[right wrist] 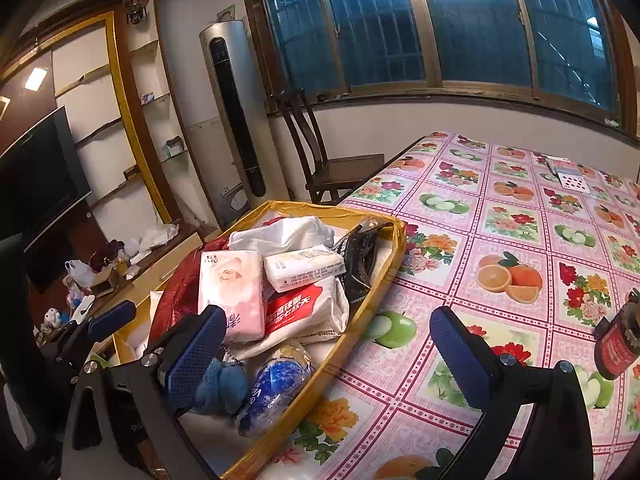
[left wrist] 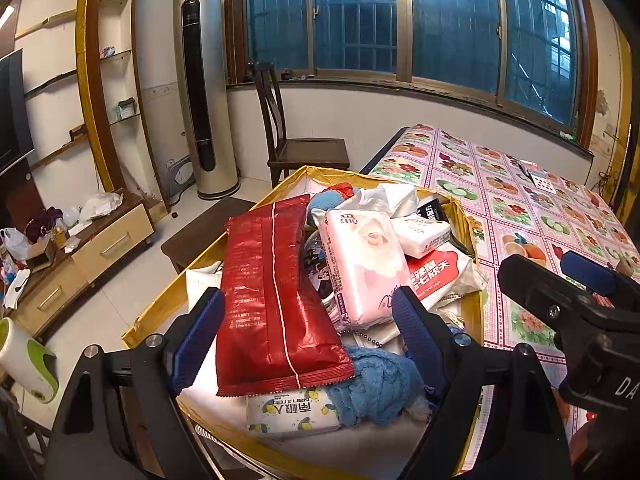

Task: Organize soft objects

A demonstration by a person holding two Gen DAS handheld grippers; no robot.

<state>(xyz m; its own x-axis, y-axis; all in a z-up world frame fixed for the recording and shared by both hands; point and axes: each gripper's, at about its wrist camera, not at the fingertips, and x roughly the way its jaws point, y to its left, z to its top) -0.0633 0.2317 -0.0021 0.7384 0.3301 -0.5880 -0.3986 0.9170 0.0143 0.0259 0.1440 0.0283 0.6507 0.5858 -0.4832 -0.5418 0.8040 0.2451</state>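
Left tongs (left wrist: 308, 328) released, straddling the red pack (left wrist: 272, 300) in the box (left wrist: 160, 320) at the counter's (right wrist: 500, 248) edge; right tongs (right wrist: 328, 352) released, empty.

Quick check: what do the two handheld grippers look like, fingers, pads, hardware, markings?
Both match: the left gripper and right gripper have matte black plastic fingers, ribbed blue pads, and round silver screws. White lettering starting "DA" marks the right one's body; no cables or sleeves visible.

Box of soft packs at the table's left edge.
In the box (left wrist: 304, 174), a long pack (left wrist: 272, 300) lies left of the tissue pack (left wrist: 360, 264); chair (left wrist: 304, 148) behind, upper centre.
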